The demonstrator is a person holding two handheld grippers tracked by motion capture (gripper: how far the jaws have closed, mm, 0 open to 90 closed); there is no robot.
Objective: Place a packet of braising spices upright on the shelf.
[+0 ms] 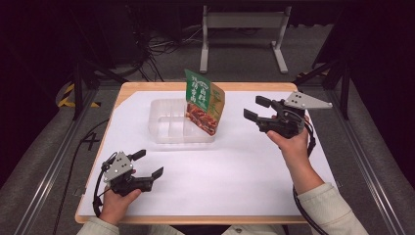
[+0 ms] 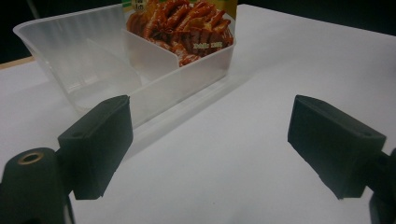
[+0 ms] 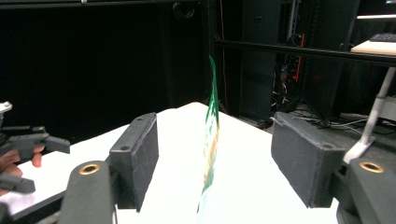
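Near edge: left gripper [image 1: 149, 164] low over white sheet [image 1: 244, 166], jaws spread, empty; farther, right gripper [image 1: 258, 108] likewise spread beside pouch [image 1: 204, 102] standing in clear tray [image 1: 166, 122]; beyond, wooden table [image 1: 147, 86], dark room.

Left hand [image 1: 117, 198], entering from the near table edge in a pale sleeve, grips the left black two-jaw gripper [image 1: 148, 164] low over the table, jaws pointing right and away, spread wide with nothing between them. Right hand [image 1: 289, 142], forearm angled inward, holds the right black two-jaw gripper [image 1: 257, 108] raised, its grey three-cornered plate on top, jaws level, pointing left, parted and empty.
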